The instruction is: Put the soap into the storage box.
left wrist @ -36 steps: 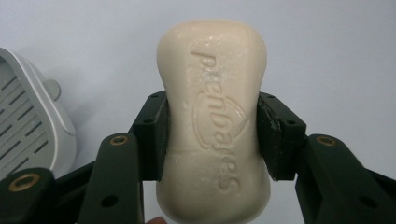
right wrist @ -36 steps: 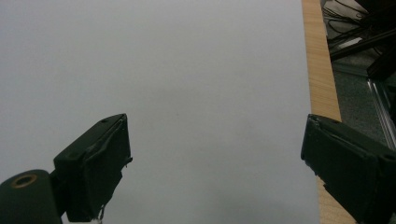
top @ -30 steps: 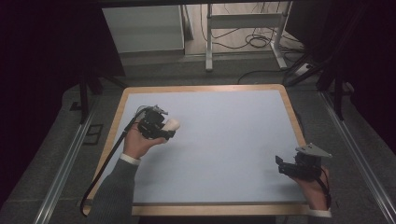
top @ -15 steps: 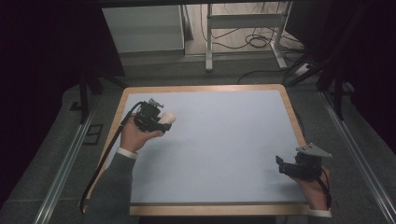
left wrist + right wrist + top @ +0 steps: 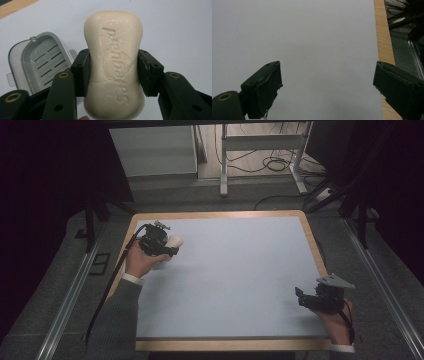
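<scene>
Half done by my read: left gripper (image 5: 112, 75) pinches the soap (image 5: 114, 65) above the table beside the empty dish (image 5: 37, 60), placing remains; right gripper (image 5: 327, 92) idle, jaws spread.

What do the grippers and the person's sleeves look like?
Both are black two-jaw tools with brass-coloured inserts. The left gripper trails a black cable; the right gripper carries a grey three-cornered plate. Sleeves are grey with white cuffs.
</scene>
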`<control>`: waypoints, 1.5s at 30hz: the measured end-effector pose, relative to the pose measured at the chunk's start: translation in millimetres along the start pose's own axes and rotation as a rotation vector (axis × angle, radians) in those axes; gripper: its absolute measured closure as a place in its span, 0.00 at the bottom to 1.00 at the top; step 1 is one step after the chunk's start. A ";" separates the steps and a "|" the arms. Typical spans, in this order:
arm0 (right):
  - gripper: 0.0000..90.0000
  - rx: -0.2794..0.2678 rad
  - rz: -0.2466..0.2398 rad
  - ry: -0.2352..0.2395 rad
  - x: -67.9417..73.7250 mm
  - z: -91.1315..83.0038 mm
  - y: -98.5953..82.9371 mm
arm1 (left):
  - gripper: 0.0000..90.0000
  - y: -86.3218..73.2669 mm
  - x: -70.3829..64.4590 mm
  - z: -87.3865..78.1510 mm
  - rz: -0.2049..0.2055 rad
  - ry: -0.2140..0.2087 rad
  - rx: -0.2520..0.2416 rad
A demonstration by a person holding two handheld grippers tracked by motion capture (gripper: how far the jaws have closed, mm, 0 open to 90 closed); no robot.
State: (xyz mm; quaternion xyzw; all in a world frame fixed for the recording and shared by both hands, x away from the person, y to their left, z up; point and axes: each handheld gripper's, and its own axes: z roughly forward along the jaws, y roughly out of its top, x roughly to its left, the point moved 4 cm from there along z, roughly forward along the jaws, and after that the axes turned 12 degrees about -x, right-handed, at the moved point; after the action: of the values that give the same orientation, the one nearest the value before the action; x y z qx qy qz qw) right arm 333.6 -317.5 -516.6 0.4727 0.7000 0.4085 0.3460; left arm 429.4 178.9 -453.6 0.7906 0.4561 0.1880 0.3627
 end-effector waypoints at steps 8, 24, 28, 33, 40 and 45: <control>0.09 0.000 0.002 0.000 -0.2 -0.3 0.2 | 0.55 2.7 10.5 4.9 -0.021 0.017 0.012; 0.09 0.002 0.002 0.002 -0.2 0.0 0.0 | 0.55 7.3 30.0 9.0 -0.049 0.066 0.017; 0.09 0.002 0.001 0.002 -0.1 0.1 -0.1 | 0.55 8.5 34.0 10.4 -0.060 0.066 0.017; 0.09 0.003 0.002 0.000 -0.5 0.0 -0.3 | 0.55 8.0 40.5 13.4 -0.083 0.078 0.019; 0.09 0.009 -0.001 0.001 0.2 0.6 -0.8 | 0.55 5.2 48.6 16.8 -0.107 0.090 0.017; 0.09 0.009 -0.002 0.001 0.4 0.8 -0.9 | 0.55 -1.3 56.6 22.2 -0.127 0.104 0.034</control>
State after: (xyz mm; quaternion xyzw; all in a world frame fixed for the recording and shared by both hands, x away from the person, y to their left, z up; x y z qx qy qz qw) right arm 333.8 -317.1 -517.9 0.4735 0.7023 0.4052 0.3440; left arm 471.6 218.9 -471.2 0.7553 0.5266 0.1977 0.3365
